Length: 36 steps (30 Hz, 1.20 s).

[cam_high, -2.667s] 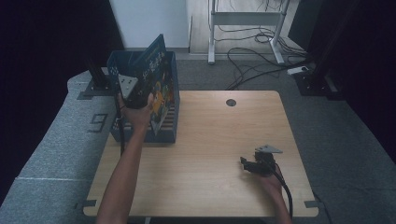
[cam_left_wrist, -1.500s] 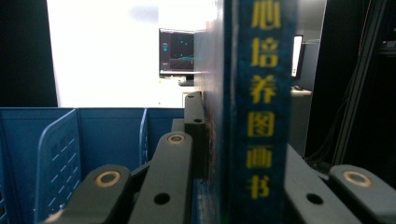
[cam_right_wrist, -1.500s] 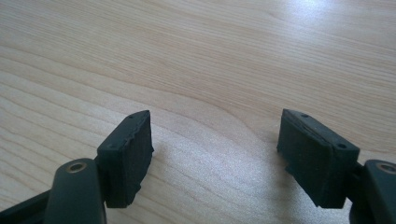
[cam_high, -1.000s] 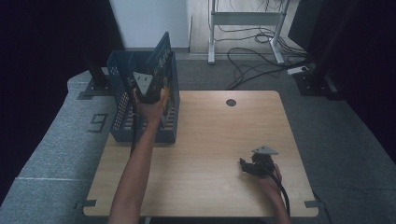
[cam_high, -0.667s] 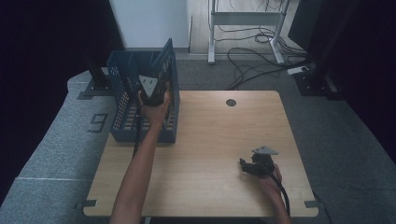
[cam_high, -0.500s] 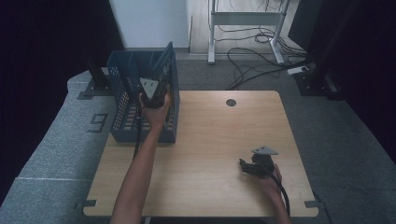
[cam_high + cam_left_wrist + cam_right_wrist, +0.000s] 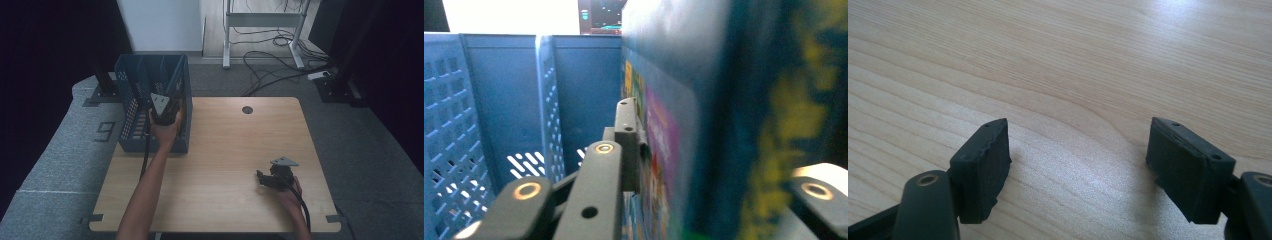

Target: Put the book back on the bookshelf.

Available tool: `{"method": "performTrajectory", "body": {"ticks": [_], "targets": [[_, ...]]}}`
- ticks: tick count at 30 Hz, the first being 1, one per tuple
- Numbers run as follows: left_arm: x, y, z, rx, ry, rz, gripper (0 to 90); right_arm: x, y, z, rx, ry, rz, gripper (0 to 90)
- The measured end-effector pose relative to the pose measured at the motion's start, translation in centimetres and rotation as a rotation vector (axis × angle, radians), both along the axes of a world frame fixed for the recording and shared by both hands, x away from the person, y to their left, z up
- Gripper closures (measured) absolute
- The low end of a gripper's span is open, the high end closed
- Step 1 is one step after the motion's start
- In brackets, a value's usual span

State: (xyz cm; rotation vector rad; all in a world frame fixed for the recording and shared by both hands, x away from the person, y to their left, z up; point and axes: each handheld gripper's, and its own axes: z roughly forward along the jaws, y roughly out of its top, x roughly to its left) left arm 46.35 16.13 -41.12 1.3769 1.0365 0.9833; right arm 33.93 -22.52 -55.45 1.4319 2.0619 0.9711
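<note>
At ten o'clock on the wooden table (image 7: pixel 220 150) stood the blue slotted crate (image 7: pixel 131 115), hanging partly over the table's left edge, and my left gripper (image 7: pixel 167 106) was sunk into its right-hand side with my left hand (image 7: pixel 164 131) wrapped around the handle just above the rim. Between its jaws I pinched a book (image 7: pixel 684 150), which stood on edge inside the crate, close against the right wall. From the left gripper view the near jaw lay flat on the book's colourful cover, purple and yellow print running past it, while the other jaw sat on the far side of the blurred spine toward three o'clock; the crate's perforated walls and an inner divider (image 7: pixel 546 110) rose toward ten and twelve o'clock of that view. From above, the book's dark top edge (image 7: pixel 176 86) slanted up toward twelve o'clock, leaning along the right wall. Down at five o'clock on the table my right gripper (image 7: pixel 263 179) rested on the bare wood, well apart from the crate, with my right hand (image 7: pixel 290 192) behind it. Its jaws were spread wide, nothing between them but wood grain, as the right gripper view showed (image 7: pixel 1078 160). A small round grommet hole (image 7: pixel 247 109) sat near the far edge at twelve o'clock.
</note>
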Motion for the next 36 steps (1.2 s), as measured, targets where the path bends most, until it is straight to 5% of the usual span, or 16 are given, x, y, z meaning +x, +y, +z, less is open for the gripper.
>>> {"method": "performTrajectory", "body": {"ticks": [17,36], "targets": [[-0.8,-0.5,0.1,0.022,0.07,-0.071,46.9,0.0,-0.1,0.0,0.008,0.002,-0.001,25.0],[-1.9,1.3,0.6,0.048,0.148,-0.111,32.6,0.0,-0.1,0.0,0.012,0.002,-0.002,24.9]]}}
